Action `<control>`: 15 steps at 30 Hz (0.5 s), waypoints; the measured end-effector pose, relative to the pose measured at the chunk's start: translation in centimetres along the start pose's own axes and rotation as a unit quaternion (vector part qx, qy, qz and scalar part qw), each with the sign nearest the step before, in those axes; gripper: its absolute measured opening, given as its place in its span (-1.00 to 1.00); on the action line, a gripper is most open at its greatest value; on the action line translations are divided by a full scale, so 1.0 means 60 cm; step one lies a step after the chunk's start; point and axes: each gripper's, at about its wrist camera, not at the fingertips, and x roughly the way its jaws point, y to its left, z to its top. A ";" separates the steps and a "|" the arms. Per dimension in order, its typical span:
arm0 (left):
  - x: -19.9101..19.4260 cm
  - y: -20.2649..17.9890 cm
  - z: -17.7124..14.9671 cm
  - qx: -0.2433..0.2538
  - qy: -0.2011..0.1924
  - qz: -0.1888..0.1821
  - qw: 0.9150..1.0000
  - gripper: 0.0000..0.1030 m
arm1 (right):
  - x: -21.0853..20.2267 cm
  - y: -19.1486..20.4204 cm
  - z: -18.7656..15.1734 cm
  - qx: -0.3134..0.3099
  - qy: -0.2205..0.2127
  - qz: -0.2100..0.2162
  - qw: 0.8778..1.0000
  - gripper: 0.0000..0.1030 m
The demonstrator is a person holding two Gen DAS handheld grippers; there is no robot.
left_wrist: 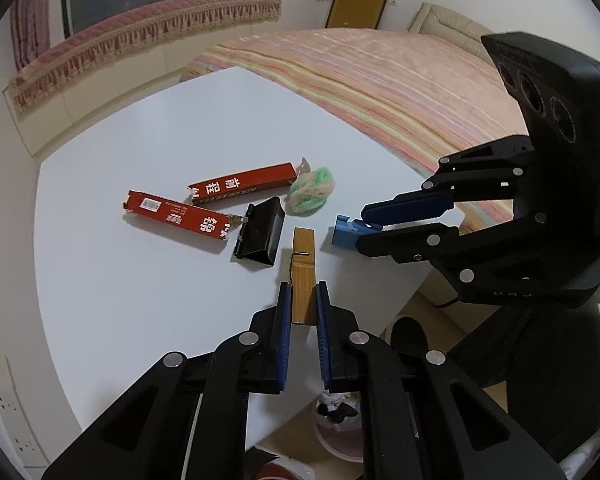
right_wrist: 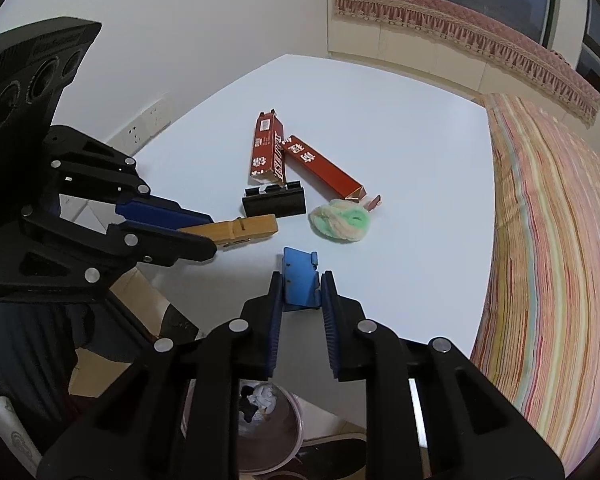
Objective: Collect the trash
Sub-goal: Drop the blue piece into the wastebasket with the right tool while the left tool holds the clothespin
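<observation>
While both tools work the white table, the left gripper clamps a wooden clothespin. The right gripper pinches a blue clip near the table's front edge.

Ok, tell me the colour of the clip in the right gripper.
Blue clip, clearest in the right wrist view.

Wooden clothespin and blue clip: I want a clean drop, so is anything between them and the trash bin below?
Nothing visible. The wooden clothespin and blue clip sit near the table edge; the trash bin stands open below it.
</observation>
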 end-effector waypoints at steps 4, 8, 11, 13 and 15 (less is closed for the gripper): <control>-0.017 -0.007 -0.002 -0.007 -0.006 -0.005 1.000 -0.77 | -0.019 0.004 0.000 0.001 -0.007 -0.003 1.000 -0.64; -0.039 -0.022 -0.009 -0.008 -0.011 -0.007 1.000 -0.77 | -0.045 0.014 -0.005 0.003 -0.017 -0.004 1.000 -0.64; -0.055 -0.030 -0.018 -0.007 -0.015 -0.009 1.000 -0.77 | -0.066 0.023 -0.013 0.006 -0.024 -0.005 1.000 -0.64; -0.065 -0.034 -0.024 -0.007 -0.016 -0.010 1.000 -0.77 | -0.082 0.030 -0.019 0.008 -0.028 -0.004 1.000 -0.64; -0.076 -0.042 -0.033 -0.003 -0.018 -0.008 1.000 -0.77 | -0.099 0.041 -0.031 0.010 -0.033 -0.003 0.999 -0.64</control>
